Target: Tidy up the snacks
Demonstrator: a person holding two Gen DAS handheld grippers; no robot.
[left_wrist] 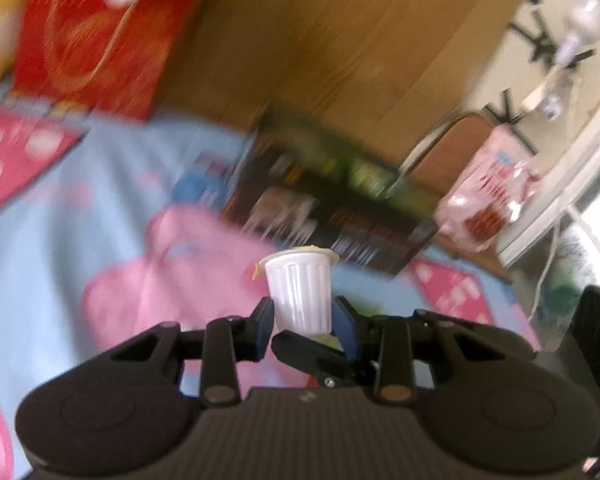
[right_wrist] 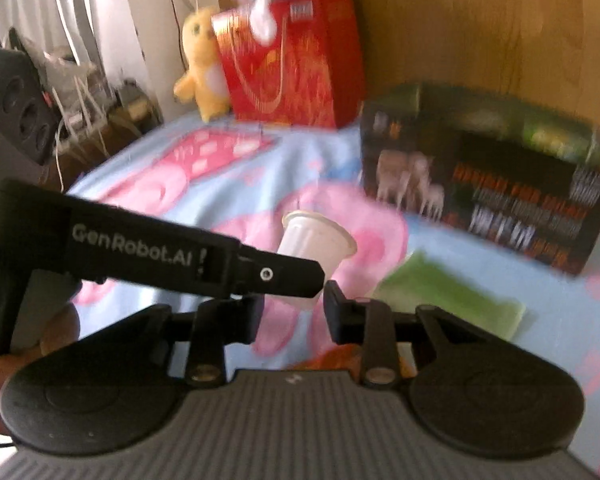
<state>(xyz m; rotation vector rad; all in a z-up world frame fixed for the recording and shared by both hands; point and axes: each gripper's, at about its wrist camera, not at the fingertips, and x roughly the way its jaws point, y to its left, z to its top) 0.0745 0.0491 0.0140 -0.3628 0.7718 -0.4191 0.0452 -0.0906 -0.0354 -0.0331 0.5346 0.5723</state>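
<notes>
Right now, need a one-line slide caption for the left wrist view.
Left gripper clamps a small white ribbed cup upright above a blue-and-pink bedsheet, dark box behind.

From my left wrist view, the ribbed cup sits upright between the left gripper fingers, above the bedspread. Far behind it a printed box lies against the wooden board, with a gift bag further left and a snack packet to its right, leaning, I think, on a chair. From my right wrist view, the cup is just ahead of the right gripper; the left gripper's finger crosses from the left in front of it. A flat packet lies near right, the box beyond it, and a plush chick stands left of the bag.
</notes>
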